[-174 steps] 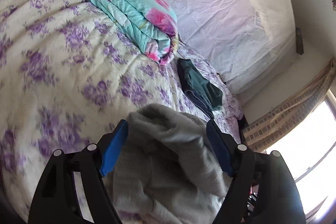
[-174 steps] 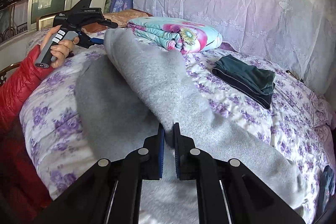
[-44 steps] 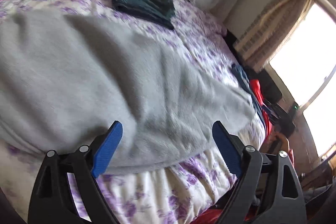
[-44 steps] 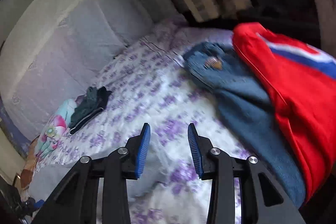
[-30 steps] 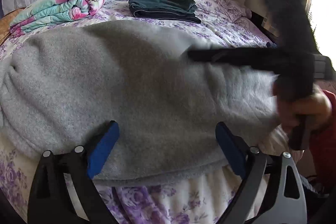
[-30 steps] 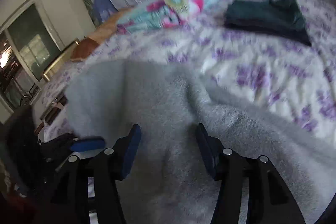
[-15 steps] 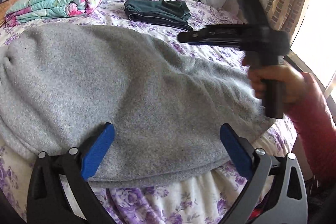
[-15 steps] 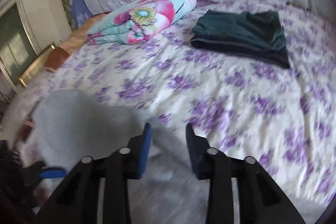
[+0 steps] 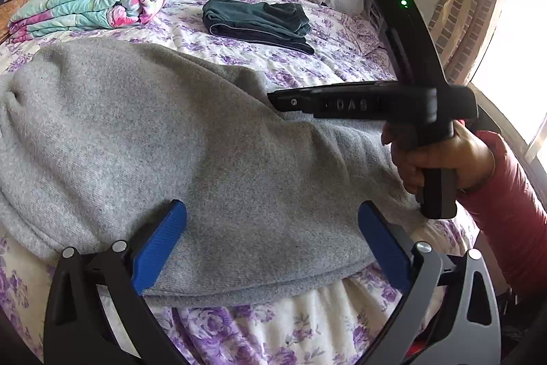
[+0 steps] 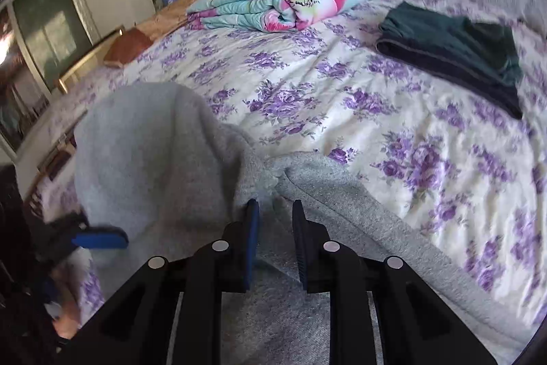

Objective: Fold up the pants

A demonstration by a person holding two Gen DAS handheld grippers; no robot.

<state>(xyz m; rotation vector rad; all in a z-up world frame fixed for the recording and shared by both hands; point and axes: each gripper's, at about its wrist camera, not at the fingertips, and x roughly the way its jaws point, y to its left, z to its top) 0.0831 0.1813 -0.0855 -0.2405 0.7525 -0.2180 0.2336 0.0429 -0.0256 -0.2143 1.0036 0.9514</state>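
The grey pants lie spread across the near edge of the floral bed. My left gripper is wide open over their near hem, holding nothing. The right gripper shows in the left wrist view as a black tool in a hand above the pants' right part. In the right wrist view the right gripper is open with a narrow gap, low over a ridge in the grey pants. One blue pad of the left gripper shows at the left.
A folded dark green garment and a rolled floral quilt lie at the back of the bed. A curtain and bright window are at the right. A wooden bed end stands at the left.
The right gripper has swung from the bed's far side to over the pants and narrowed its gap. The left gripper has stayed wide open and eased back a little.
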